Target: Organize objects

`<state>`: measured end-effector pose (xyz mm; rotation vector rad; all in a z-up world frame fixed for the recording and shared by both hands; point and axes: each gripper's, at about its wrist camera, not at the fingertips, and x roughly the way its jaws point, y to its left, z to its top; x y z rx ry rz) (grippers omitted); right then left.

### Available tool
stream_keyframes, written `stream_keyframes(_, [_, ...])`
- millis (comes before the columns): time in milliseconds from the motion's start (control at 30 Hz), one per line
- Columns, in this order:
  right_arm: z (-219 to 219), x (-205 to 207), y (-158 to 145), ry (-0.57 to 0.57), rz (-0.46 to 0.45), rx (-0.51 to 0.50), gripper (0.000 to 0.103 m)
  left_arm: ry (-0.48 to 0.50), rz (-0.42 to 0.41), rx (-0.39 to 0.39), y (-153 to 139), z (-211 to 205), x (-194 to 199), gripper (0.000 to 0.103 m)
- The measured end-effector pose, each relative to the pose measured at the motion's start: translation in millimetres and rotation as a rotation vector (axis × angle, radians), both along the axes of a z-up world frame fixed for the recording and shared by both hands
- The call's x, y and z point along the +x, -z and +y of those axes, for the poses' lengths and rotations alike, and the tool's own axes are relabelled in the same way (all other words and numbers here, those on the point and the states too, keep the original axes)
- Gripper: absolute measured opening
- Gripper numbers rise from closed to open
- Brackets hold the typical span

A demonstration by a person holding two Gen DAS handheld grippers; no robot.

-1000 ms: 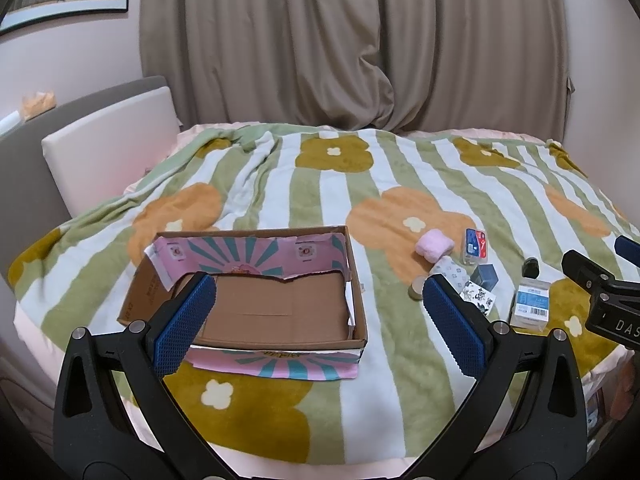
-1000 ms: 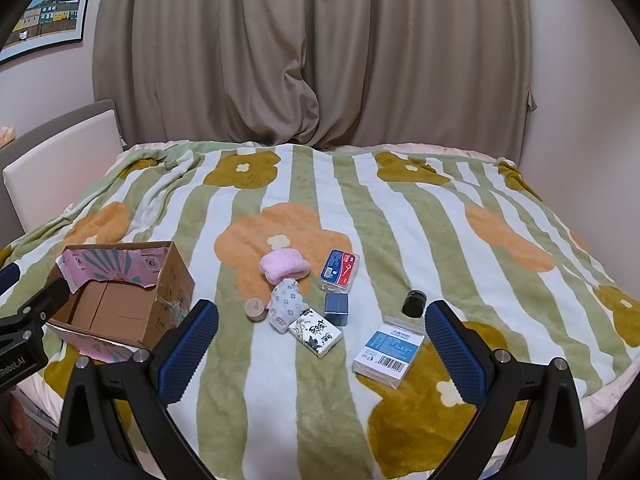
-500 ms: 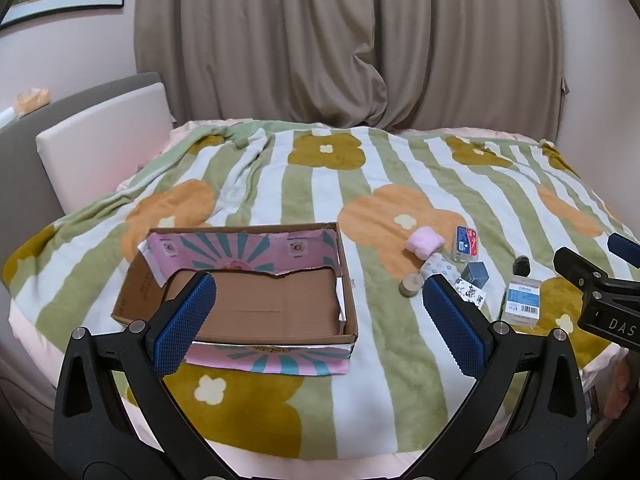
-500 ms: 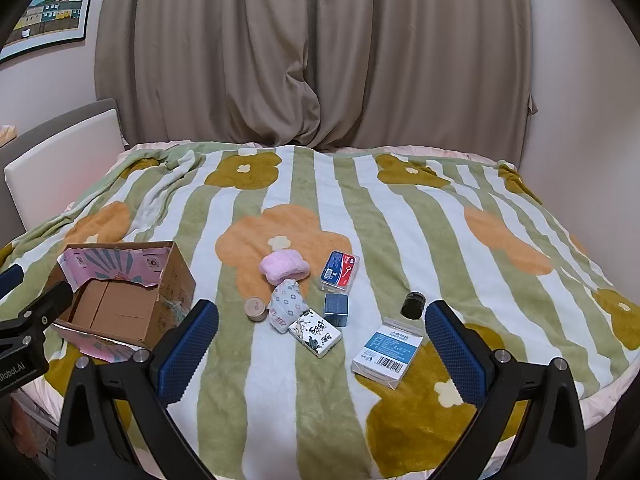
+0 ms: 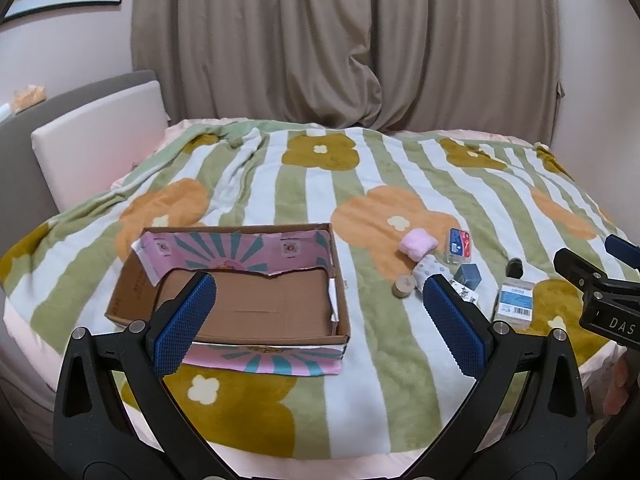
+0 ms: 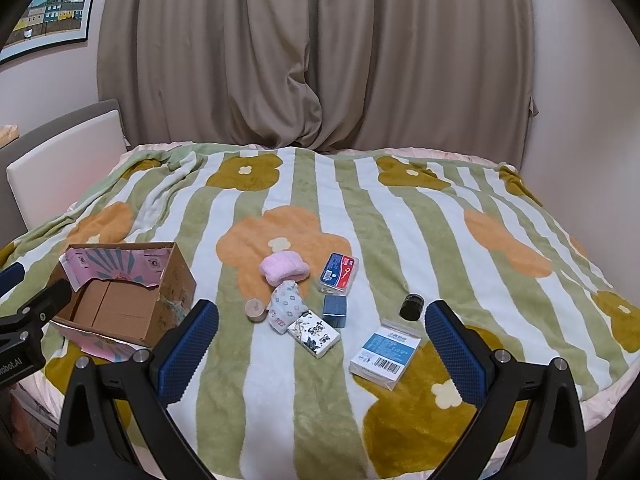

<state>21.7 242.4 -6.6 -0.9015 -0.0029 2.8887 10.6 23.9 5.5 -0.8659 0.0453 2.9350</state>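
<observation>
An open cardboard box [image 5: 240, 300] [image 6: 120, 300] with pink patterned flaps lies empty on the left of the bed. To its right sit several small items: a pink cloth roll [image 6: 284, 269], a red-blue card case [image 6: 339, 271], a patterned pouch [image 6: 285, 307], a floral packet [image 6: 314, 333], a wooden lid [image 6: 256, 309], a blue cube [image 6: 334, 310], a black jar [image 6: 412, 306] and a blue-white box [image 6: 386, 353]. My left gripper [image 5: 320, 312] hovers open in front of the box. My right gripper [image 6: 322, 334] hovers open before the items. Neither holds anything.
A striped flower blanket [image 6: 400, 216] covers the bed. A padded headboard [image 5: 96, 140] stands at the left, beige curtains [image 6: 320, 56] at the back, and a framed picture [image 6: 44, 12] hangs on the wall. The bed's near edge [image 5: 320, 460] lies just below the grippers.
Both grippers have drawn back and risen slightly, so box and items look a little farther off. Nothing on the bed has moved.
</observation>
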Motion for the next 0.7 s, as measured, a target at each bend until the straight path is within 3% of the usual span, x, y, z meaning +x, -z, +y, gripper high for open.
stream_keyframes(700, [73.4, -6.4, 32.4, 0.071, -0.073, -0.013, 0.103, 0.145, -0.097, 0.021, 32.9, 70.6, -38.8, 0.103])
